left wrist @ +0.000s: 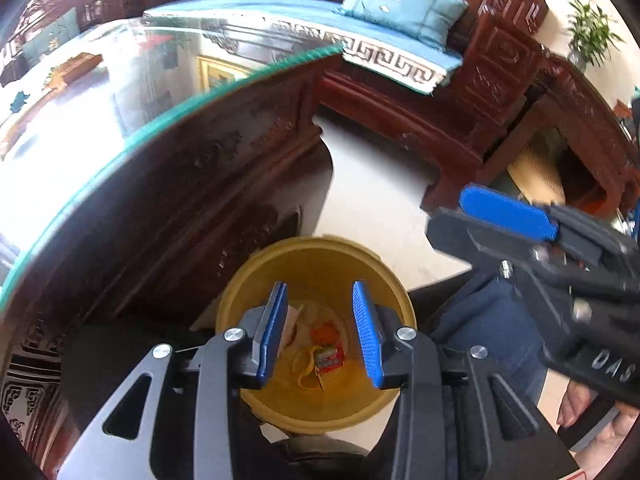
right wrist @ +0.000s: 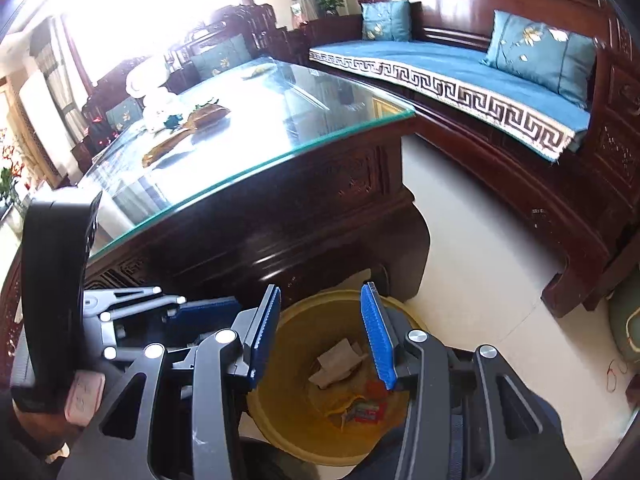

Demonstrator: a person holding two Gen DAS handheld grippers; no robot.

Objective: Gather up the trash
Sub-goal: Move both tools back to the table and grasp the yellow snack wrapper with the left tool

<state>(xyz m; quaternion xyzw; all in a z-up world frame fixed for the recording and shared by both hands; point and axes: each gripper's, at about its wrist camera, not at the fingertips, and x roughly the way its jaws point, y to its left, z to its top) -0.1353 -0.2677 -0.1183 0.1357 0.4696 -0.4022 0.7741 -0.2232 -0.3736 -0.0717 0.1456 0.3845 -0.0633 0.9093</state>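
Note:
A yellow trash bin stands on the floor beside the dark wooden table. It also shows in the right wrist view. Inside lie a red wrapper, orange peel strips and crumpled white paper. My left gripper is open and empty right above the bin mouth. My right gripper is open and empty above the bin too. In the left wrist view the right gripper reaches in from the right.
A glass-topped carved table stands left of the bin, with napkins and a small tray on it. A wooden sofa with blue cushions lines the back. Pale tiled floor lies between them.

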